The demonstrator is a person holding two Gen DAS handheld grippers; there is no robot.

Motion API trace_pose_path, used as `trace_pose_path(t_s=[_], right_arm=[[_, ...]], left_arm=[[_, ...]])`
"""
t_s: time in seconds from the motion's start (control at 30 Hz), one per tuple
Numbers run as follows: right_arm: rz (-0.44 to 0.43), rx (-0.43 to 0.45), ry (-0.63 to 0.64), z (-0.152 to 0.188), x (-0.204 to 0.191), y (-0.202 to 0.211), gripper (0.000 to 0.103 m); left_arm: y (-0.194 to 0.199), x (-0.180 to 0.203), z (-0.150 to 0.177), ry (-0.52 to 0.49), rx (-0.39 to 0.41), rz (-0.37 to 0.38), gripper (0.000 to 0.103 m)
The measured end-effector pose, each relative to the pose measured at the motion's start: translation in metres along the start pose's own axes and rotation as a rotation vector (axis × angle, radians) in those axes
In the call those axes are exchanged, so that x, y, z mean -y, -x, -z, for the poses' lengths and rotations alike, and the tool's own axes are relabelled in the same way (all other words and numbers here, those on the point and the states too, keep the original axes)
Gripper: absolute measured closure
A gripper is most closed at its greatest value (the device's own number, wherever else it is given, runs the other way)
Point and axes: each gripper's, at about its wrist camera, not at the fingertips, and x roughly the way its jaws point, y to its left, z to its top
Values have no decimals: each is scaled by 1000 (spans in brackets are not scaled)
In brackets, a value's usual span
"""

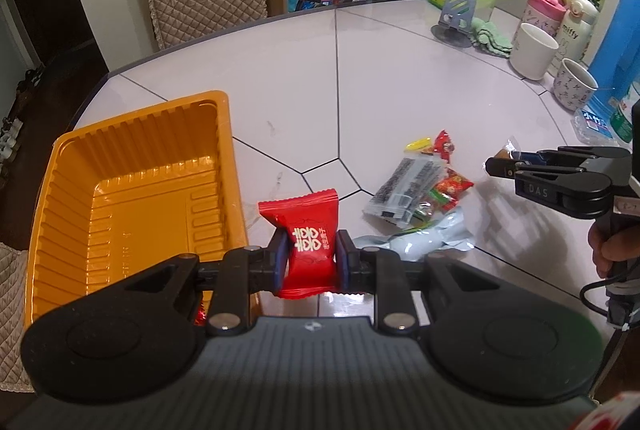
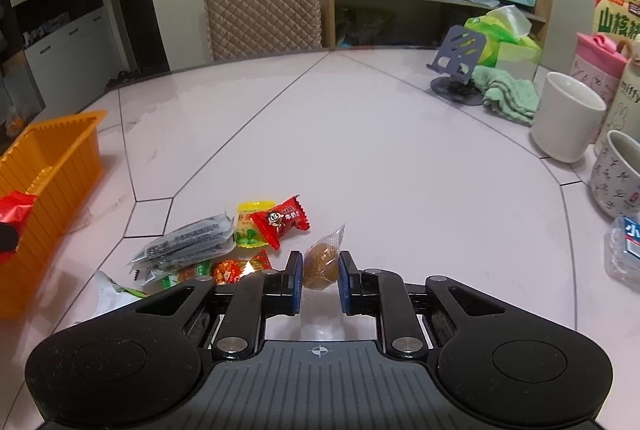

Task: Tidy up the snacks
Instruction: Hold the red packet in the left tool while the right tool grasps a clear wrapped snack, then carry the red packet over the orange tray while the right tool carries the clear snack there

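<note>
Right up close, our left gripper (image 1: 311, 258) is clamped on a red candy packet (image 1: 306, 244), just beside the orange tray (image 1: 132, 189) and not yet over it. Our right gripper (image 2: 319, 280) is pinched on a brown candy in clear wrap (image 2: 320, 264), a bit farther from the tray, next to the snack pile (image 2: 224, 242). Both look light and crinkly, probably slippery, so we'd grip mid-body, not the frilly ends. Whether the brown one has left the table is hard to tell, and something red near the tray's close corner is mostly hidden.

blue box (image 1: 616, 41) cut by right edge, orange tray (image 2: 48, 157) cropped at left, seed bag (image 2: 618, 13) print partly cut off
</note>
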Motion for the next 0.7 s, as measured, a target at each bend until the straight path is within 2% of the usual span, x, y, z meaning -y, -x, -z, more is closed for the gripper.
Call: trace_pose_path(t_s=[0.4,0.7], right_arm=[[-39,40,-37,14,-3,66,85],[-160,2,-20,40,-34,113,85]], left_arm=[[32,22,19,-15,31,42,80],[65,19,56,27,16,37,80]])
